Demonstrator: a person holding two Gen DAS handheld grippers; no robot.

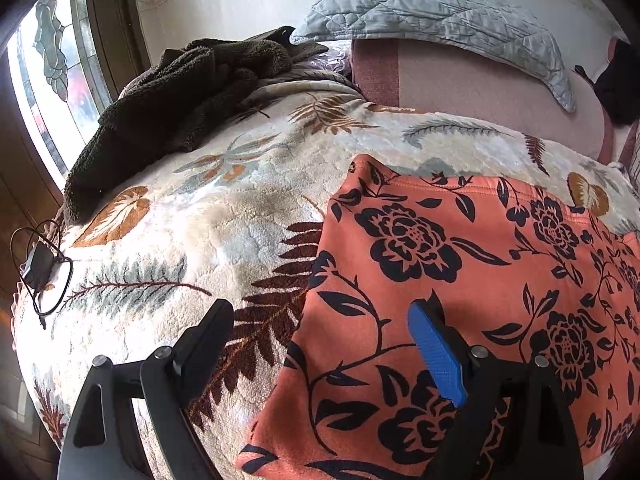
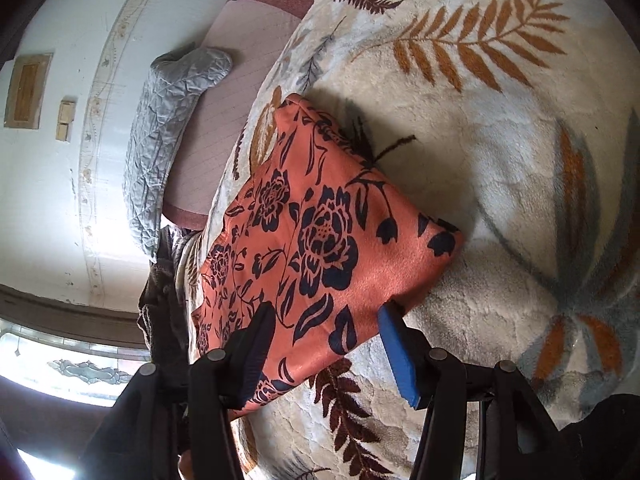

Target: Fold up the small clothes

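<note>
An orange garment with a dark floral print (image 1: 460,300) lies folded into a flat rectangle on a cream leaf-patterned blanket (image 1: 208,216). In the left wrist view my left gripper (image 1: 324,324) stands wide open. Its blue-padded finger is over the cloth and its black finger is over the blanket, so the garment's left edge runs between them. In the right wrist view the same garment (image 2: 320,232) points one corner toward me. My right gripper (image 2: 326,322) is open, with that near part of the cloth between its fingers. The blue pad (image 2: 400,356) sits just at the cloth's edge.
A dark brown fleece (image 1: 176,92) is heaped at the blanket's far left. A grey quilted pillow (image 1: 432,20) lies on a pink sheet (image 1: 480,92) by the white wall. A black charger with cable (image 1: 38,268) sits at the bed's left edge, below a stained-glass window (image 1: 48,60).
</note>
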